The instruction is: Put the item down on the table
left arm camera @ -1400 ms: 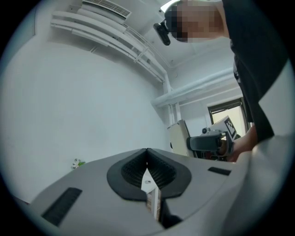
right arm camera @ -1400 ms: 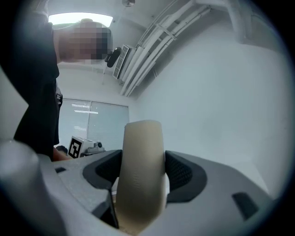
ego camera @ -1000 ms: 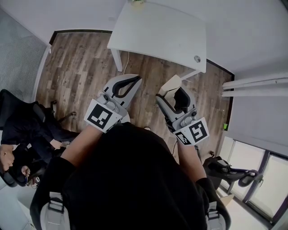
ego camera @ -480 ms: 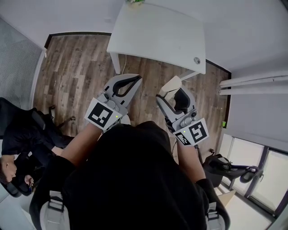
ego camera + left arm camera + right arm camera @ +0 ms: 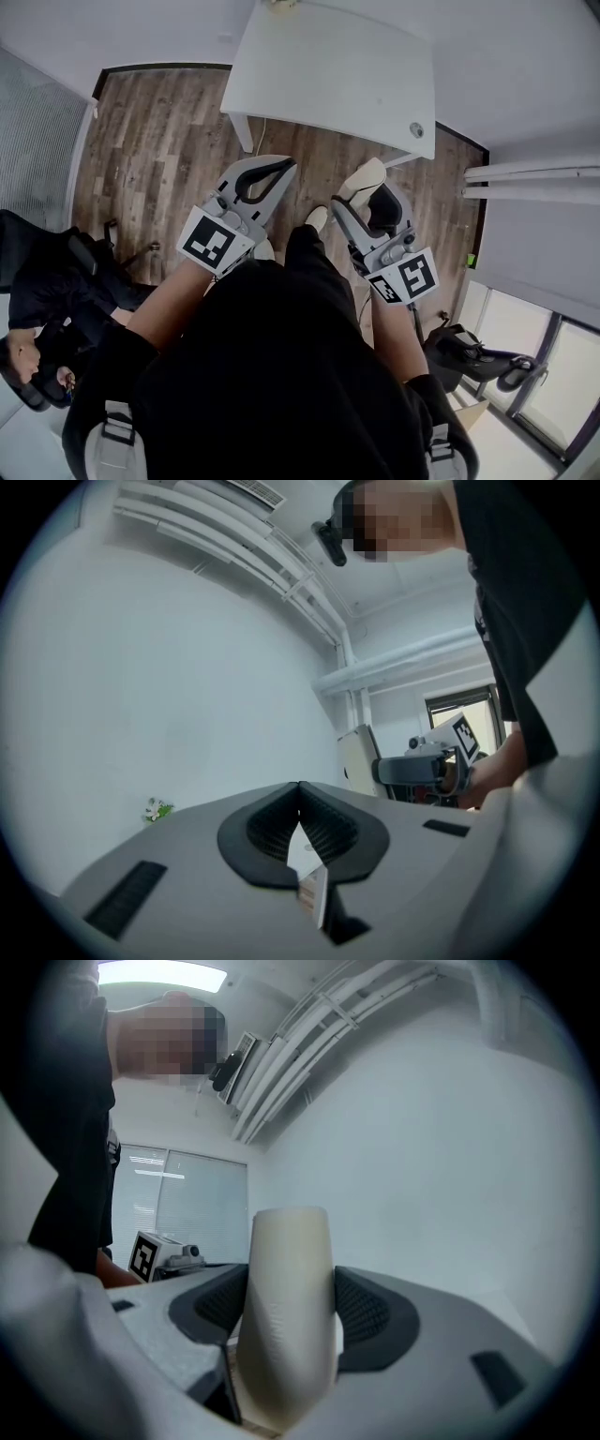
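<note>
My right gripper point(image 5: 368, 190) is shut on a cream-coloured, rounded oblong item point(image 5: 359, 176), held upright over the wooden floor, short of the white table point(image 5: 328, 66). In the right gripper view the item point(image 5: 286, 1269) fills the space between the dark ribbed pads point(image 5: 370, 1312). My left gripper point(image 5: 284, 168) is level with it on the left, shut, with nothing between its jaws. Seen in the left gripper view, its tips point(image 5: 300, 787) meet, and the right gripper point(image 5: 422, 766) with the item point(image 5: 359, 759) shows beyond.
A small plant point(image 5: 281, 5) stands at the table's far edge, and a round grommet point(image 5: 416, 129) sits near its right corner. A seated person in black point(image 5: 47, 281) is at the left. A dark chair point(image 5: 478, 352) stands at the lower right. Pipes point(image 5: 534, 178) run along the right wall.
A leg and a light shoe have come forward between the two grippers. The right gripper has shifted slightly right with the item still held. The left gripper has barely moved.
</note>
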`<action>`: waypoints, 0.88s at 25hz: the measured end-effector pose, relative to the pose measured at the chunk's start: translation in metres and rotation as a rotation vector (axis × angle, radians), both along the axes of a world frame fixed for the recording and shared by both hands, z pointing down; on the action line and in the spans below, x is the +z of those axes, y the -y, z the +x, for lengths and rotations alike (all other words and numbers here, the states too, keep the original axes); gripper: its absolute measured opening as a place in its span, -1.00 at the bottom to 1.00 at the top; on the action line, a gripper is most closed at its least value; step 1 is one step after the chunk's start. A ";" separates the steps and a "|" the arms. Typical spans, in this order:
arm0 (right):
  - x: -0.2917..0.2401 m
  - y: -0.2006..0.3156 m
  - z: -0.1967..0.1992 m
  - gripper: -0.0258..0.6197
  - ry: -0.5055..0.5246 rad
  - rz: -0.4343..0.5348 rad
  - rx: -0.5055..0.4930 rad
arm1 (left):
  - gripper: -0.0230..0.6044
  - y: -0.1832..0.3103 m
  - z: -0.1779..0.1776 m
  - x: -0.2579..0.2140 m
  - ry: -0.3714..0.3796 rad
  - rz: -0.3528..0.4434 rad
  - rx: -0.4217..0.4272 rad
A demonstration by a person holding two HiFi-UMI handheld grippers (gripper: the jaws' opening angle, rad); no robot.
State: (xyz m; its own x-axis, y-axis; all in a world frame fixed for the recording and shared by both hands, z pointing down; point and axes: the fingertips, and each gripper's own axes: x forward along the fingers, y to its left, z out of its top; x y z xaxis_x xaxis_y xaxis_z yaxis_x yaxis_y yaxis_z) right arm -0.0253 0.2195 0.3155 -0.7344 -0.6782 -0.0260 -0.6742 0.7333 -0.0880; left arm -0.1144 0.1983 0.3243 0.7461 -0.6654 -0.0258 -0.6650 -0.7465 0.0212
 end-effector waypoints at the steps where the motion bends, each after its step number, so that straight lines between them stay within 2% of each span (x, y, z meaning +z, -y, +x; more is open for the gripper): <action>1: 0.001 0.006 0.004 -0.02 0.003 0.000 0.000 | -0.95 0.006 0.003 0.000 0.005 0.000 -0.005; 9: -0.001 0.064 0.034 -0.02 0.016 0.010 -0.027 | -0.95 0.056 0.031 -0.004 0.038 0.003 -0.037; 15: -0.001 0.114 0.065 -0.02 0.019 0.002 -0.048 | -0.95 0.102 0.064 -0.014 0.025 0.017 -0.054; 22: 0.001 0.156 0.098 -0.02 0.039 -0.006 -0.080 | -0.95 0.142 0.101 -0.013 0.060 0.009 -0.073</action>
State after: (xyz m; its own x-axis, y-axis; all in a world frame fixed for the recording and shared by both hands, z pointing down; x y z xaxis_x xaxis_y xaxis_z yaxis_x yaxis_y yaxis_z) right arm 0.0723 0.0634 0.3161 -0.7845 -0.6180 -0.0512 -0.6097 0.7838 -0.1176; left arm -0.0134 0.0566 0.3109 0.6962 -0.7177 0.0117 -0.7173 -0.6962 -0.0266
